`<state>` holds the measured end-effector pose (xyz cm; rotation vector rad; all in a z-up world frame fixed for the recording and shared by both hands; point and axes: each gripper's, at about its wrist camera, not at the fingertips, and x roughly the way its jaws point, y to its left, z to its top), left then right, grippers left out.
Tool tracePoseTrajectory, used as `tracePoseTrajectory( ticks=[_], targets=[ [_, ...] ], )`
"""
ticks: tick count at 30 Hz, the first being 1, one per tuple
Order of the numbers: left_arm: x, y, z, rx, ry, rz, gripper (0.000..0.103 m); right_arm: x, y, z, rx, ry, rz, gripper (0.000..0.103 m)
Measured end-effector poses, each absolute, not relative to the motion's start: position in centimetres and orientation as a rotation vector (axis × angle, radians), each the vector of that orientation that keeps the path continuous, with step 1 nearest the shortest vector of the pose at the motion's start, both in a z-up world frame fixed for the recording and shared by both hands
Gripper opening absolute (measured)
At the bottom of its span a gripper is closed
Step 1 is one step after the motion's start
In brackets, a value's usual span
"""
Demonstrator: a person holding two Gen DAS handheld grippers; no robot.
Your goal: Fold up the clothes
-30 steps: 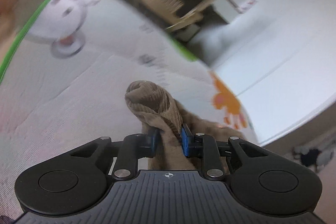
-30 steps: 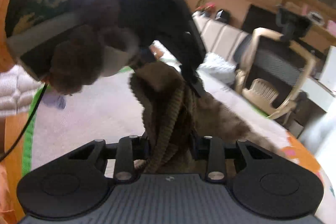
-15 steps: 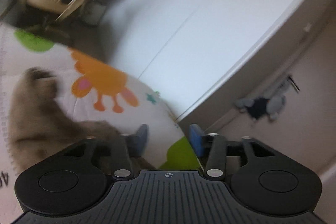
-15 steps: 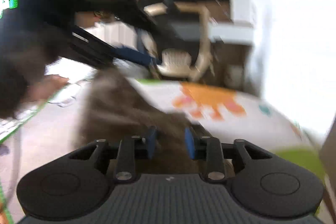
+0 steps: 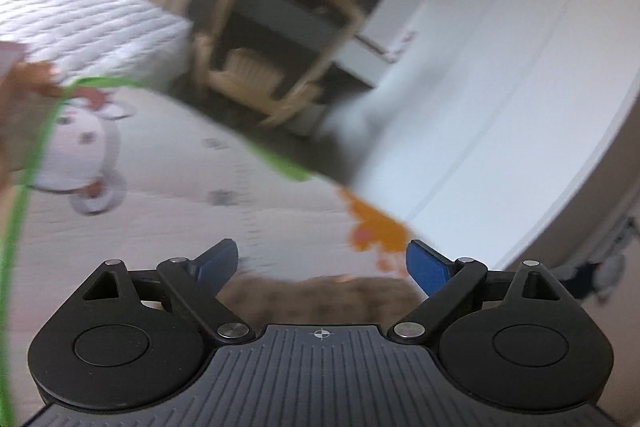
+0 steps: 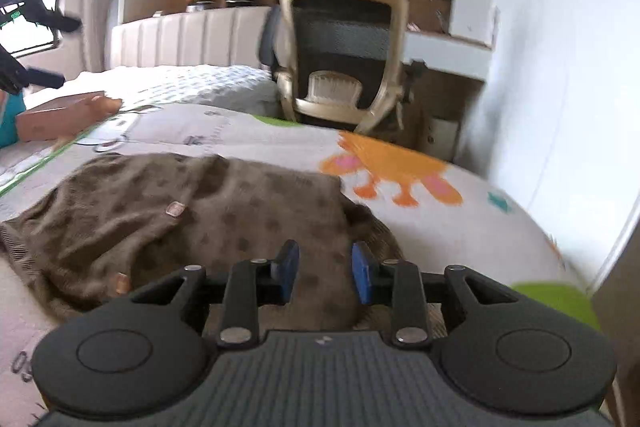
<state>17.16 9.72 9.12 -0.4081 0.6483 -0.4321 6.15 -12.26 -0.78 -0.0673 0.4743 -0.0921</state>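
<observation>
A brown knitted garment (image 6: 180,211) with darker dots and small buttons lies spread and rumpled on the printed play mat (image 6: 440,227). My right gripper (image 6: 324,273) hovers low over the garment's near edge, open, with nothing pinched between its blue pads (image 6: 286,269). In the left wrist view only a blurred strip of the garment (image 5: 320,297) shows just below my left gripper (image 5: 322,265). That gripper is wide open and holds nothing, and it sits above the mat (image 5: 200,187).
Beyond the mat's far edge stand a beige mesh office chair (image 6: 344,55), a desk and a bed with a quilted white cover (image 6: 192,83). A white wall (image 6: 560,67) runs along the right. A person's limb (image 6: 68,115) rests at the mat's left edge.
One second ago both grippers were shut on the lifted garment. Both have since let go and opened, and the garment now lies on the mat.
</observation>
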Motion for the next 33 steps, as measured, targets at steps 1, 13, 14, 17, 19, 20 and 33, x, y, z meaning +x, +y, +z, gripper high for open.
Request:
tracePoseTrajectory(
  ticks=[1, 13, 14, 17, 19, 20, 33],
  targets=[
    [17.4, 10.3, 8.4, -0.383, 0.7, -0.399, 0.095, 6.2, -11.6, -0.4, -0.083, 0.465, -0.074, 0.038],
    [17.0, 11.3, -0.5, -0.355, 0.869, -0.374, 0.079, 5.7, -0.8, 1.4, -0.327, 0.399, 0.228, 0.086],
    [16.8, 11.1, -0.3, -0.364, 0.86, -0.372, 0.053, 5.5, 0.6, 1.0, -0.369, 0.399, 0.263, 0.088],
    [17.5, 11.0, 0.2, -0.464, 0.904, -0.415, 0.021, 5.2, 4.6, -0.1, -0.48, 0.399, 0.352, 0.098],
    [17.7, 11.2, 1.1, -0.564, 0.915, -0.453, 0.018, 5.0, 7.2, -0.9, -0.549, 0.397, 0.404, 0.101],
    [17.8, 11.3, 1.4, -0.617, 0.921, -0.473, 0.017, 5.3, 8.0, -1.1, -0.571, 0.386, 0.401, 0.101],
    [19.1, 11.7, 5.4, -0.765, 0.834, -0.52, 0.07, 13.0, 6.0, -2.3, -0.339, 0.463, 0.281, 0.031]
  ],
)
